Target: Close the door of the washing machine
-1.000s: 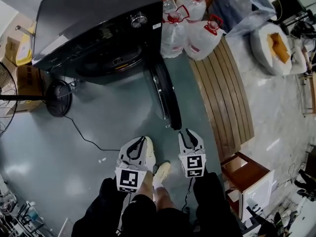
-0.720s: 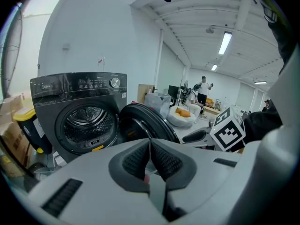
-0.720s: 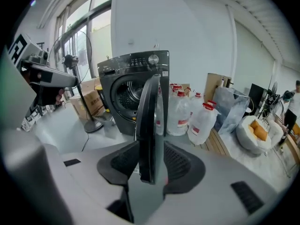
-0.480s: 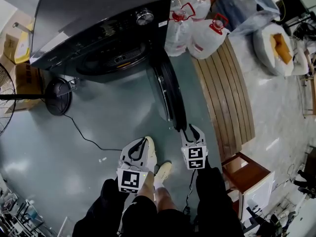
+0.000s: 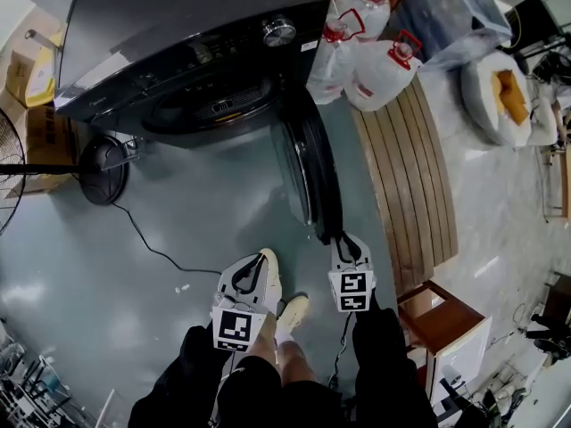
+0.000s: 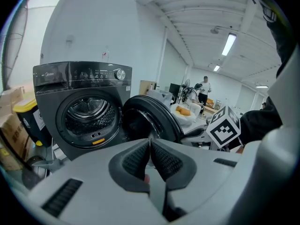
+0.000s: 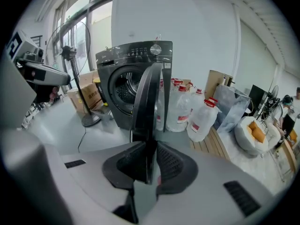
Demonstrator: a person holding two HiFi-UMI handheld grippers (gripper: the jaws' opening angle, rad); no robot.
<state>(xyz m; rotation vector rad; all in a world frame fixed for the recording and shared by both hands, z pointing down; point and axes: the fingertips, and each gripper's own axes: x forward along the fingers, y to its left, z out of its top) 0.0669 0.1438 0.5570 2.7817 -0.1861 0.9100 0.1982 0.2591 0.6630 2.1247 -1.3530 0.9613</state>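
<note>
The dark front-loading washing machine [image 5: 178,25] stands at the top, and its round door [image 5: 312,176] is swung wide open toward me, seen edge-on. My right gripper [image 5: 343,239] is at the door's free edge. In the right gripper view the door [image 7: 145,107] rim runs between the pads, and the right gripper [image 7: 151,146] has just been closing onto it. My left gripper [image 5: 259,261] hangs lower left, above a shoe, apart from the door. Its jaws meet with nothing between them in the left gripper view [image 6: 150,142], which shows the drum [image 6: 84,111] ahead.
Large water jugs [image 5: 375,56] crowd the machine's right side. A slatted wooden platform [image 5: 406,176] runs along the right of the door, and a wooden box [image 5: 442,315] stands below it. A fan base [image 5: 103,172] with its cable [image 5: 152,248] lies left. Cardboard boxes [image 5: 45,141] sit far left.
The right gripper has moved forward to the door's free edge and narrowed its jaws around it. The left gripper has sunk slightly and stays shut.
</note>
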